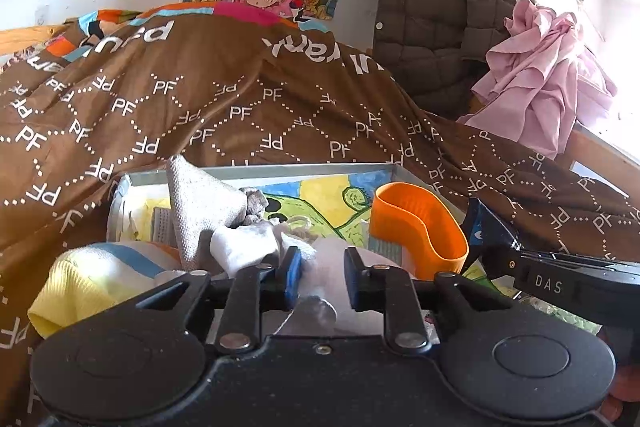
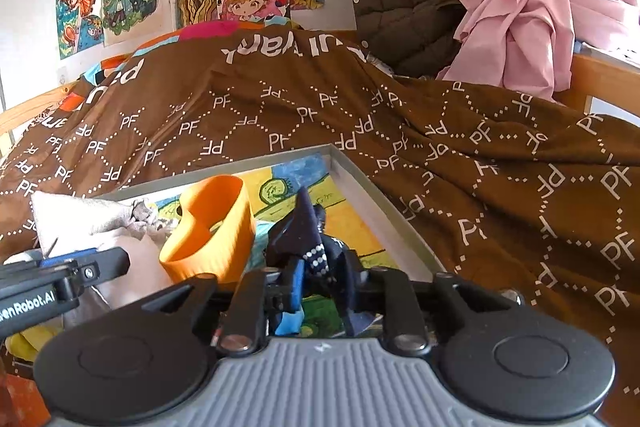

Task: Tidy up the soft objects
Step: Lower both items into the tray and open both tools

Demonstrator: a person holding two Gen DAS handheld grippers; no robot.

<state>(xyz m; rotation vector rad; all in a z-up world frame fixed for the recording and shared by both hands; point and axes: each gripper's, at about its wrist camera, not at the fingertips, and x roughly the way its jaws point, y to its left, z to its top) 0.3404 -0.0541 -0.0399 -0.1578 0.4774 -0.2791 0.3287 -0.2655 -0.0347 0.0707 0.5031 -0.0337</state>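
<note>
Several soft pieces already lie in the tray (image 1: 256,172) on the bed. At its 6 o'clock, the left gripper (image 1: 320,277) straddles a white sock (image 1: 324,259), released; the right gripper (image 2: 322,283) straddles a navy sock (image 2: 308,227), released. Sorting probably remains.

Both grippers are chunky black plastic: left gripper (image 1: 322,277) has blue pads and silver rivets, right gripper (image 2: 322,281) has a ribbed grey top.
</note>
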